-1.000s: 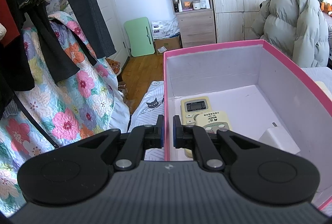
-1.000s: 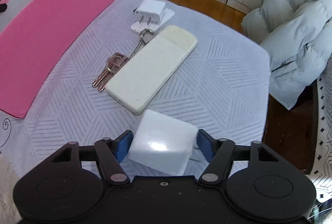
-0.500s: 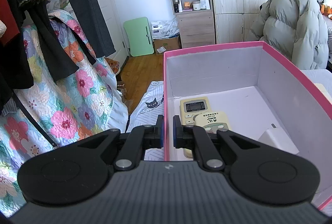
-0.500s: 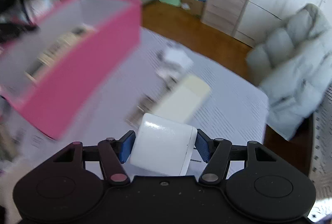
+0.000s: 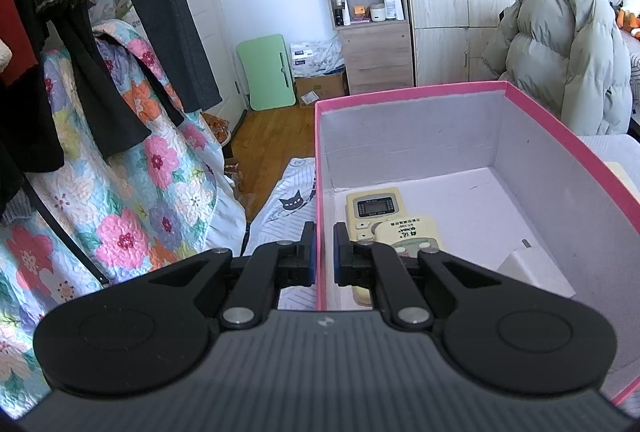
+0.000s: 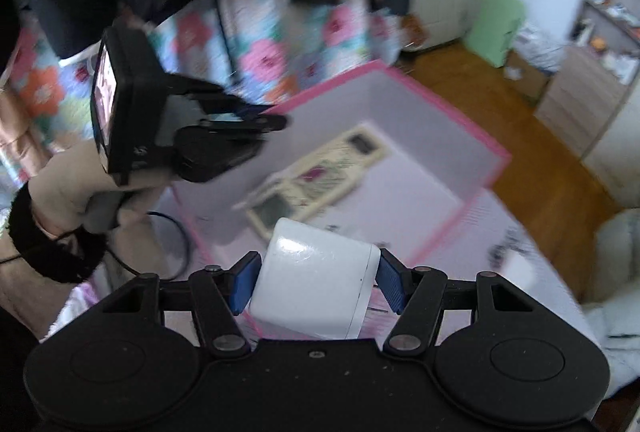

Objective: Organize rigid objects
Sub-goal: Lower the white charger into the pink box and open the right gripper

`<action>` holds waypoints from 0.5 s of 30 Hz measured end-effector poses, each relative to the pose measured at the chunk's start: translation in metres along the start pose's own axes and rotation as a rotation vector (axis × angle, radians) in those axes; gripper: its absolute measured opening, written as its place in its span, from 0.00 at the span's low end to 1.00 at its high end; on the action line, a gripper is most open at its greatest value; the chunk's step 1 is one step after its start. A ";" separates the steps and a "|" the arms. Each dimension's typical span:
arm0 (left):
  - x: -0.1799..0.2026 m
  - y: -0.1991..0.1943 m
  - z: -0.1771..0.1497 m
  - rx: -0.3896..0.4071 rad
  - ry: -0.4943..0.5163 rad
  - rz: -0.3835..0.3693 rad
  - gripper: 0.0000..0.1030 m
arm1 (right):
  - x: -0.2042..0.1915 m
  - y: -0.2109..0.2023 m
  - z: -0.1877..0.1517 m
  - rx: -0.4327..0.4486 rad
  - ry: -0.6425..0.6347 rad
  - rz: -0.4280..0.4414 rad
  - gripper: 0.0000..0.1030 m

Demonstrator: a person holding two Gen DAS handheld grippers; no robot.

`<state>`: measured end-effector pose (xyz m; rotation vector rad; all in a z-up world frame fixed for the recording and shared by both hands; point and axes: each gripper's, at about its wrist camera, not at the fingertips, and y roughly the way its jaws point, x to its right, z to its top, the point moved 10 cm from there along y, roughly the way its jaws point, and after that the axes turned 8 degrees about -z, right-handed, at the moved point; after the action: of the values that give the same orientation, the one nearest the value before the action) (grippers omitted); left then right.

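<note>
Pink-walled box [image 5: 420, 92] is steadied by the left gripper [image 5: 324, 256] pinching its near wall, so the right gripper [image 6: 316, 284], clamping the white charger block [image 6: 316, 280], can hover above it.

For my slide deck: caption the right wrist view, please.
Right gripper carries a white square charger block over the open pink cardboard box holding two cream remotes.

Ahead of your jaws, two remotes [image 6: 320, 176] fill the pink box's [image 6: 448, 228] left floor; bare floor lies right of them.
</note>
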<state>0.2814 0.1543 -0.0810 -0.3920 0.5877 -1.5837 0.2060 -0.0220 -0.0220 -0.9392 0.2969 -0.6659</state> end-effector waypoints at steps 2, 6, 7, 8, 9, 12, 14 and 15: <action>-0.001 0.000 0.000 0.002 -0.004 0.000 0.05 | -0.010 0.019 0.008 -0.048 0.005 0.052 0.65; 0.000 0.000 -0.001 0.000 0.011 0.003 0.05 | -0.024 0.061 0.005 -0.135 0.038 0.114 0.65; 0.000 0.000 -0.001 -0.001 0.016 0.005 0.05 | -0.024 0.072 0.002 -0.154 0.059 0.121 0.65; 0.001 0.000 0.000 -0.001 0.021 0.009 0.05 | -0.023 0.078 0.000 -0.168 0.070 0.124 0.65; 0.002 0.000 0.000 0.001 0.030 0.015 0.05 | -0.022 0.086 -0.002 -0.190 0.085 0.127 0.65; 0.003 -0.001 -0.001 0.007 0.032 0.016 0.05 | -0.020 0.100 -0.005 -0.234 0.154 0.126 0.65; 0.002 -0.002 -0.001 0.010 0.021 0.009 0.05 | -0.026 0.106 -0.005 -0.253 0.168 0.129 0.65; 0.001 -0.002 -0.001 0.011 0.017 0.006 0.05 | -0.029 0.109 -0.005 -0.257 0.158 0.128 0.65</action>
<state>0.2795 0.1533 -0.0809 -0.3688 0.5922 -1.5853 0.2246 0.0390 -0.1158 -1.1042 0.5887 -0.5939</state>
